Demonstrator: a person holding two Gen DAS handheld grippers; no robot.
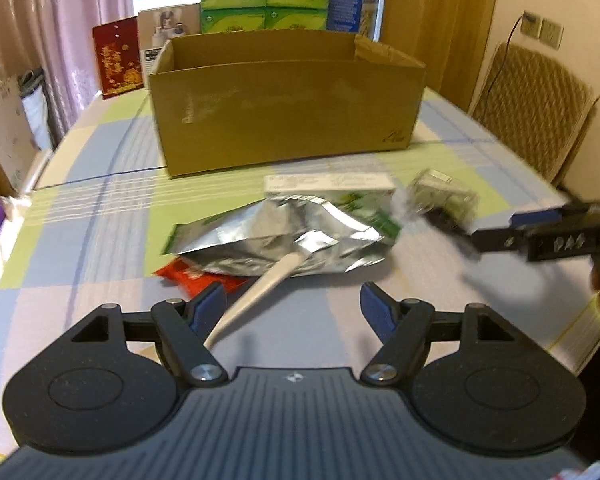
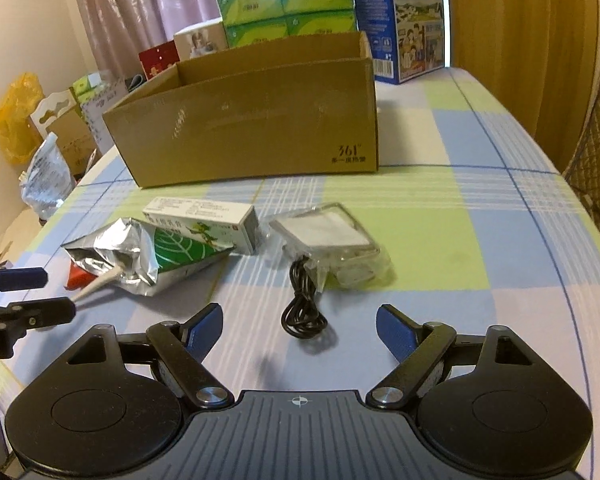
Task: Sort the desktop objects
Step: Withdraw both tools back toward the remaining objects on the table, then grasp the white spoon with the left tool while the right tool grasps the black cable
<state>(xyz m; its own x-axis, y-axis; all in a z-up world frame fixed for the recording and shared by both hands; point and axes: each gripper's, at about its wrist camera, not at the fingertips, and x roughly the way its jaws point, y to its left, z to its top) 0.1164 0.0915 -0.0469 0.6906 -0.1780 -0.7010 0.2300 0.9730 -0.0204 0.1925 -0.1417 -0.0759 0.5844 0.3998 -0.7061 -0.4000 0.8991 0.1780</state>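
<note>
Brown corrugated cardboard forms the open-topped box (image 2: 252,120) that is taken as the landmark on the pastel checked surface (image 2: 480,240). In front of the box a white and green rectangular carton (image 2: 204,220) is laid flat, and against its near side a crumpled silver foil pouch with a green leaf print (image 2: 148,256) is seen. A pale grey handle (image 1: 256,292) is seen sticking out of the pouch's open mouth, and a red packet (image 1: 196,276) is partly hidden beneath the pouch. To the right of the carton, still in front of the box, a clear plastic bag holding a flat grey square item (image 2: 332,240) is placed, with a coiled black cable (image 2: 302,308) trailing from it. Behind the box, green tissue packs (image 2: 288,8) and a blue milk carton case (image 2: 404,20) are stacked. The left tongs (image 1: 292,304) are held open above the grey handle, nothing gripped. The right tongs (image 2: 300,324) are likewise spread open, just short of the cable.
</note>
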